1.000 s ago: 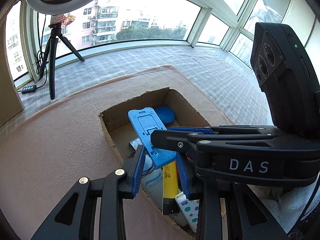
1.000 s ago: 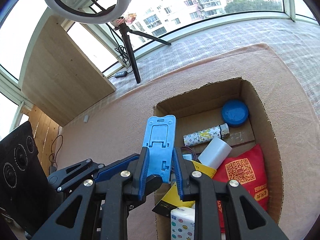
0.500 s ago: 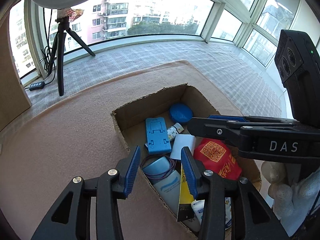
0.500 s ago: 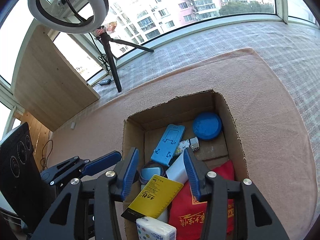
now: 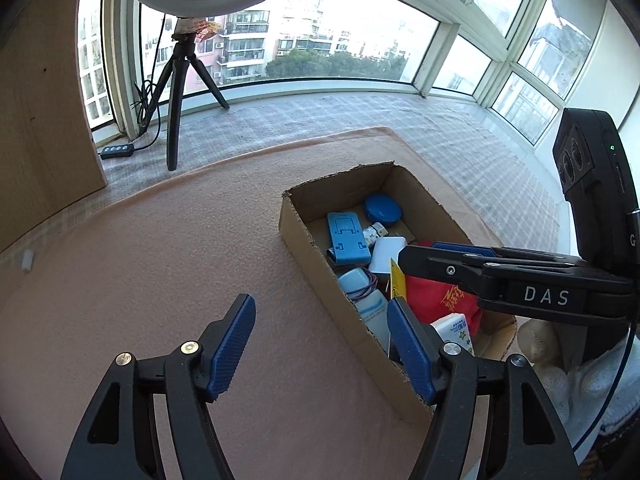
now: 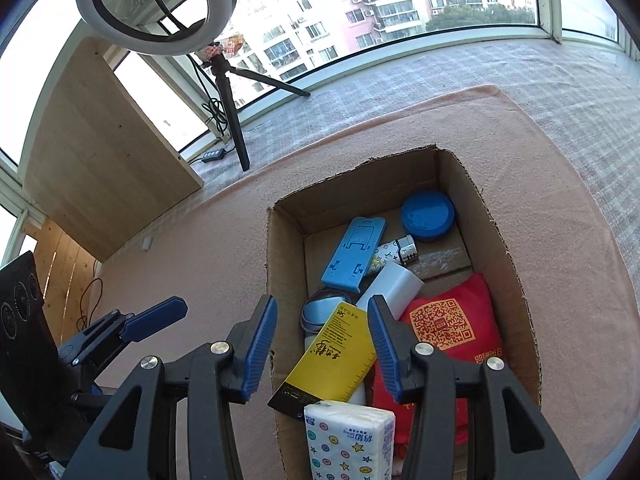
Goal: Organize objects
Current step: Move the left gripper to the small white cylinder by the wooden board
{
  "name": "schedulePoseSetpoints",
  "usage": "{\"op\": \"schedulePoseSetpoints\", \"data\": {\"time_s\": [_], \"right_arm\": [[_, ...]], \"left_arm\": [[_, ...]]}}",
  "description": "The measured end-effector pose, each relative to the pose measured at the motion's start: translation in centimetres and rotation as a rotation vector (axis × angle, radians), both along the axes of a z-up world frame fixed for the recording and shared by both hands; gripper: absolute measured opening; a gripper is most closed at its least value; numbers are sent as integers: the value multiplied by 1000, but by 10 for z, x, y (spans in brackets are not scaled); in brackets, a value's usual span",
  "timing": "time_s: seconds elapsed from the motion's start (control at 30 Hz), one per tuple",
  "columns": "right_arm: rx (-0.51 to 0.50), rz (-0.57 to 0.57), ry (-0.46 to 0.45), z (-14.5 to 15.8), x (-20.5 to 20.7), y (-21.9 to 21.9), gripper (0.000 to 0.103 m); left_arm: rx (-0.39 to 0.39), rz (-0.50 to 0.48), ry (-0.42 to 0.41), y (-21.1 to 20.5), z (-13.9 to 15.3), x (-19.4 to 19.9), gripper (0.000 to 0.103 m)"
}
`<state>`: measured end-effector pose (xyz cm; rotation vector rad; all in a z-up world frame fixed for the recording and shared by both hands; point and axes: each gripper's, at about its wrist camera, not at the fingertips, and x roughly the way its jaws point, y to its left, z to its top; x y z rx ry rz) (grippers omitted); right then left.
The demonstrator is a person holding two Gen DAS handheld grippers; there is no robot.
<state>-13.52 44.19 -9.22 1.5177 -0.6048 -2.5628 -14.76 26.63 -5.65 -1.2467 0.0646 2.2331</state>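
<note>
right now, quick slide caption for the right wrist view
Open right gripper above a cardboard box holding a blue phone stand.

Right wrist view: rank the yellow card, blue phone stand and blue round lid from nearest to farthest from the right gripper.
1. Yellow card, between the open right gripper fingers, untouched.
2. Blue phone stand, mid-box, left side.
3. Blue round lid, far right corner of the cardboard box.

The box [image 6: 500,240] is made of raw corrugated cardboard with ragged cut edges, and it is set on a matt, napped pink cloth [image 6: 180,264]. A smooth blue plastic phone stand [image 6: 354,254], a glossy blue lid [image 6: 428,216] and a red fabric pouch [image 6: 452,324] are seen inside. Ribbed blue pads [image 5: 234,346] are carried on matt black plastic fingers fastened with bright metal screws.
</note>
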Motion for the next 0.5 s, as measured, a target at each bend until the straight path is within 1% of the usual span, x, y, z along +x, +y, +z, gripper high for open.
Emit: {"op": "schedulePoseSetpoints", "data": {"time_s": [0.17,0.27,0.4,0.5], "right_arm": [[12,21,25,8,15,-26,44],[-5,17,46,13,25,-41,45],[-32,15,72,18,36,-59,46],[-24,41,81,23,41,-76,46]], "left_arm": [[-5,12,22,-31,12,17,74],[2,28,41,-51,23,25,74],[12,63,53,-80,32,27,76],[14,101,62,-105,39,25,77]]}}
